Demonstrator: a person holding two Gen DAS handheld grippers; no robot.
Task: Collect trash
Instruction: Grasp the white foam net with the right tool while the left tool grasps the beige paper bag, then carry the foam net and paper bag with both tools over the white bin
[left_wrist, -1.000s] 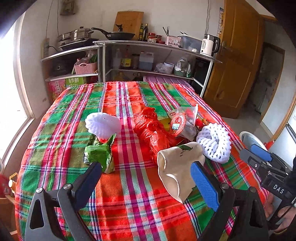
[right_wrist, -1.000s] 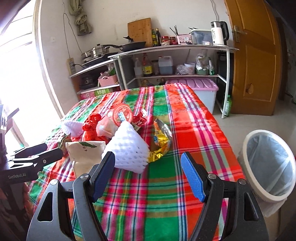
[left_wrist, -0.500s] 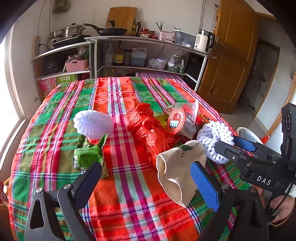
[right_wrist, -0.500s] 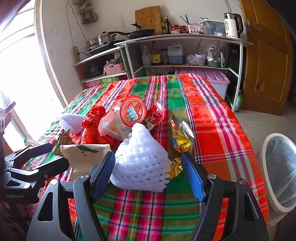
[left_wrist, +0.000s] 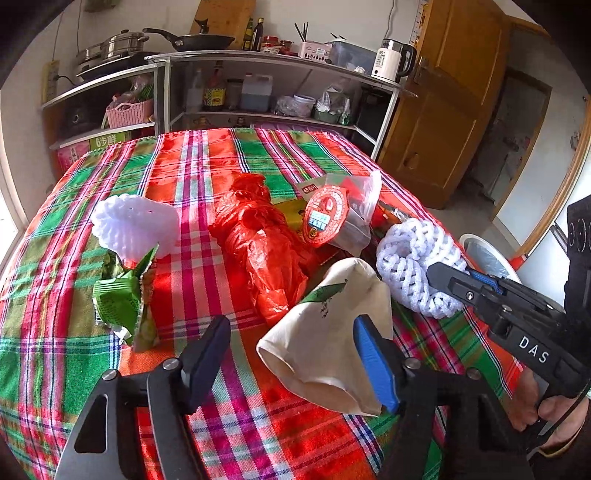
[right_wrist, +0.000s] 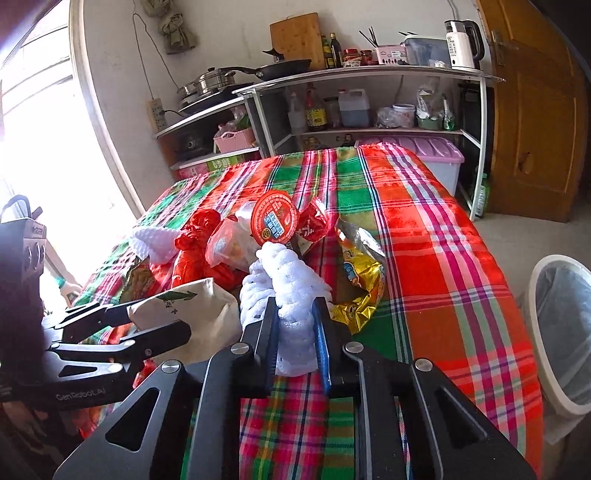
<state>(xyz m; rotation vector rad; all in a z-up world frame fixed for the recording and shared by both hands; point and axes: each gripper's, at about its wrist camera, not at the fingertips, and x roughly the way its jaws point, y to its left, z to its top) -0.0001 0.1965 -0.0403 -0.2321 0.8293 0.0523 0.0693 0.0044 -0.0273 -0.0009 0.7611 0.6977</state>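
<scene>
Right claw (right_wrist: 295, 332) just clamped foam net (right_wrist: 284, 291); left claw (left_wrist: 291, 354) narrowing, apparently pinching paper bag (left_wrist: 328, 332).

Both tools are built of black angular frames with triangular cut-outs and silver round screw heads. On the left gripper (left_wrist: 291, 354) one blue pad is seen on the right finger. White lettering "DAS" is printed on the right gripper (left_wrist: 447, 275); "GenRobot.AI" is printed on the left one's side. A thin black cable is seen by the hand (left_wrist: 554, 417).
</scene>
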